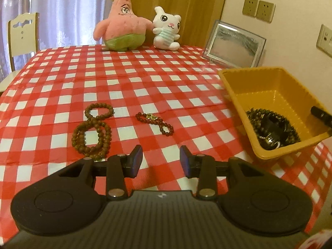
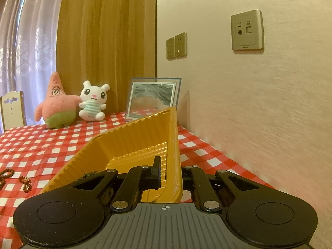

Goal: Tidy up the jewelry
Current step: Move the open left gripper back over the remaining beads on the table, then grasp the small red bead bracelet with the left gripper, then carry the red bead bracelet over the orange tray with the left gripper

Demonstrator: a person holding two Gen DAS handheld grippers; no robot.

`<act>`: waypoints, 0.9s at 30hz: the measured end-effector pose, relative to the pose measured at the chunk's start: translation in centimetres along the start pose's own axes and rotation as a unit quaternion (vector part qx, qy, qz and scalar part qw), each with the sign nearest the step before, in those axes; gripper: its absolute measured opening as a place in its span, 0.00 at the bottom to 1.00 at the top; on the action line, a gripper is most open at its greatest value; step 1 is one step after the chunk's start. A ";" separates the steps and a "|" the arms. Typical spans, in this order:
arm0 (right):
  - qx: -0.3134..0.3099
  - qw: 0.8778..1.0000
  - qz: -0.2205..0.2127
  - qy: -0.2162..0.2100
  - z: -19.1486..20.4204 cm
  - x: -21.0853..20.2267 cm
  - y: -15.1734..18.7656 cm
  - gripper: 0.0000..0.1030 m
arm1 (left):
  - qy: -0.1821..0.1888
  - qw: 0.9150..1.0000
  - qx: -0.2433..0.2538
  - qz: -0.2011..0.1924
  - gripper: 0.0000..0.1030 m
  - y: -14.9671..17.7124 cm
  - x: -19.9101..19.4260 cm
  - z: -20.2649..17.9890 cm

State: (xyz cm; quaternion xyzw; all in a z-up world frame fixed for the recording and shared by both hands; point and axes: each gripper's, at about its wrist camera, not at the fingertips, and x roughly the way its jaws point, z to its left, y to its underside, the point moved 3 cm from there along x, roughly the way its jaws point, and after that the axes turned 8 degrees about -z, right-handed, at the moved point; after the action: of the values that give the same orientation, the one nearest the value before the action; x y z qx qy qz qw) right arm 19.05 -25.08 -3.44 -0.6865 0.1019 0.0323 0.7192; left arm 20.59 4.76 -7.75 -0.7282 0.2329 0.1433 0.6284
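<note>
**Left gripper lines up on the loose beads while the right steadies the tray**

The left gripper (image 1: 161,159) hangs with its jaws parted and nothing between them, above the red-and-white checked tablecloth (image 1: 145,78). Just ahead lies the short dark-red bead bracelet with a gold charm (image 1: 154,123), twisted into a flat figure-eight; to its left, the longer brown wooden bead strand (image 1: 93,129) lies looped double. A good pick, I judge, comes straight down across one thin section, pads pinching low against the cloth. The right gripper (image 2: 170,174) is clenched on the wall of the yellow ribbed plastic tray (image 1: 269,83), which tilts and already holds dark beads (image 1: 271,128).
</note>
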 end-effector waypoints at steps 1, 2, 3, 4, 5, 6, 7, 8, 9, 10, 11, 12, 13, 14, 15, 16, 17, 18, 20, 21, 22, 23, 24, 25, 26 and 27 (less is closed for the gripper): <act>-0.001 1.000 0.000 0.000 0.0 0.0 0.0 0.09 | 0.002 1.000 0.000 0.002 0.33 0.0 0.4 0.0; -0.001 1.000 0.000 0.000 0.0 0.0 0.0 0.09 | 0.005 1.000 -0.002 0.007 0.33 0.1 0.8 0.1; -0.001 1.000 0.000 0.000 0.0 0.1 0.0 0.09 | 0.005 1.000 -0.003 0.009 0.31 0.1 1.3 0.0; -0.001 1.000 0.000 0.000 0.1 0.1 0.0 0.09 | 0.005 1.000 -0.002 0.009 0.29 0.1 1.8 0.0; -0.001 1.000 0.001 0.001 0.1 0.1 0.0 0.09 | 0.003 1.000 0.001 0.010 0.29 0.0 2.3 -0.1; -0.002 1.000 0.001 0.000 0.1 0.1 0.0 0.09 | 0.001 1.000 0.005 0.012 0.29 0.0 2.7 -0.2; -0.002 1.000 0.001 0.000 0.1 0.1 0.0 0.09 | 0.001 1.000 0.009 0.011 0.29 -0.1 3.2 -0.3; -0.002 1.000 0.001 0.000 0.0 0.2 0.0 0.09 | -0.001 1.000 0.011 0.012 0.28 -0.2 3.8 -0.4; -0.002 1.000 0.001 0.001 0.0 0.2 0.0 0.09 | -0.003 1.000 0.015 0.014 0.28 -0.3 4.3 -0.5; -0.002 1.000 0.001 0.001 0.0 0.3 0.0 0.09 | -0.005 1.000 0.019 0.015 0.24 -0.4 4.8 -0.6; -0.003 1.000 0.001 0.001 0.0 0.3 0.0 0.09 | -0.007 1.000 0.022 0.014 0.21 -0.6 5.3 -0.7; -0.003 1.000 0.001 0.001 0.0 0.3 0.0 0.09 | -0.010 1.000 0.022 0.015 0.18 -0.7 5.8 -0.7; -0.003 1.000 0.002 0.001 -0.1 0.3 0.0 0.09 | -0.013 1.000 0.021 0.017 0.16 -0.9 6.4 -0.7; -0.003 1.000 0.002 0.001 -0.1 0.4 0.0 0.09 | -0.015 1.000 0.019 0.016 0.15 -1.2 6.9 -0.6; -0.003 1.000 0.002 0.001 -0.1 0.4 0.0 0.09 | -0.018 1.000 0.017 0.015 0.13 -1.4 7.2 -0.5; -0.003 1.000 0.002 0.001 -0.1 0.4 0.0 0.09 | -0.020 0.999 0.018 0.017 0.13 -1.6 7.7 -0.6; -0.003 1.000 0.002 0.000 -0.1 0.4 0.0 0.09 | -0.019 1.000 0.019 0.016 0.12 -1.8 8.1 -0.6; -0.003 1.000 0.002 0.001 -0.1 0.4 0.0 0.09 | -0.017 1.000 0.020 0.016 0.12 -1.9 8.3 -0.8; -0.004 1.000 0.002 0.000 -0.1 0.4 0.0 0.09 | -0.020 0.999 0.026 0.020 0.11 -1.9 9.0 -1.0; -0.003 1.000 0.002 0.001 -0.1 0.4 0.0 0.09 | -0.022 0.999 0.029 0.021 0.09 -1.9 9.2 -1.1; -0.004 1.000 0.002 0.000 -0.1 0.4 0.0 0.09 | -0.023 0.999 0.031 0.021 0.09 -1.9 9.4 -1.1; -0.004 1.000 0.001 0.000 -0.1 0.4 0.0 0.09 | -0.025 0.999 0.032 0.022 0.08 -1.9 9.5 -1.1; -0.003 1.000 0.002 0.001 -0.2 0.4 0.0 0.09 | -0.025 0.999 0.033 0.023 0.08 -1.8 9.6 -1.0; -0.003 1.000 0.002 0.001 -0.1 0.4 0.0 0.09 | -0.026 0.999 0.033 0.025 0.07 -1.7 9.7 -1.0; -0.002 1.000 0.002 0.001 -0.1 0.4 0.0 0.09 | -0.028 0.999 0.036 0.024 0.06 -1.5 9.8 -1.0; -0.003 1.000 0.002 0.001 -0.1 0.4 0.0 0.09 | -0.028 0.998 0.042 0.022 0.05 -1.4 9.7 -1.0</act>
State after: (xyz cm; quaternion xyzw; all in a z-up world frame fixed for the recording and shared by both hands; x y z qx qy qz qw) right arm 19.43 -25.21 -3.54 -0.6884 0.1038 0.0339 0.7171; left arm 29.53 2.41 -11.25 -0.6918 0.2369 0.1677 0.6612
